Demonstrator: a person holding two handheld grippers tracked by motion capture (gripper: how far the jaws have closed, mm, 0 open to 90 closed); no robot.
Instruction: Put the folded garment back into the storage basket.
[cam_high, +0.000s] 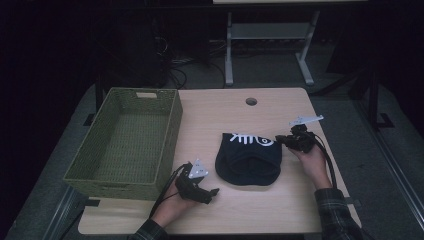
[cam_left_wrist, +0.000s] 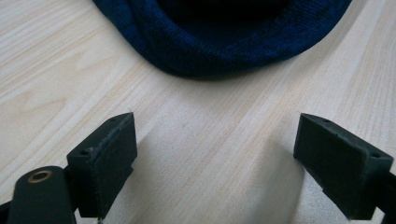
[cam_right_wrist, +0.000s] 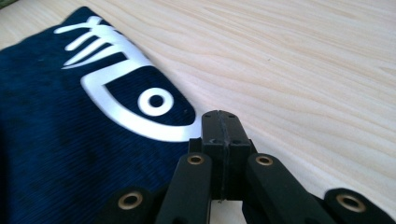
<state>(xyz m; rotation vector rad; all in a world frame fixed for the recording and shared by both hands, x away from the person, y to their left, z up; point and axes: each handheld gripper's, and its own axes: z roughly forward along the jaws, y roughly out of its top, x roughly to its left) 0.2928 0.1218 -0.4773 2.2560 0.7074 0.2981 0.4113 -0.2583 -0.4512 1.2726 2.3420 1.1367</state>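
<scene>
Dim room: pale wooden worktop (cam_high: 260, 210) (cable hole near far edge), grey floor (cam_high: 270, 70), white-legged table (cam_high: 270, 35) behind, tangled cables (cam_high: 175, 65).

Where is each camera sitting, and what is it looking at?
High view: above the person's side, looking forward and down on the table, basket and hat; both forearms come in, holding the left gripper and right gripper.
Left gripper view: on the left gripper, low over the wood, facing the hat's rim; its jaws stand apart.
Right gripper view: on the right gripper, jaws together at the hat's edge by the white fish print.
All three share the hat.
</scene>
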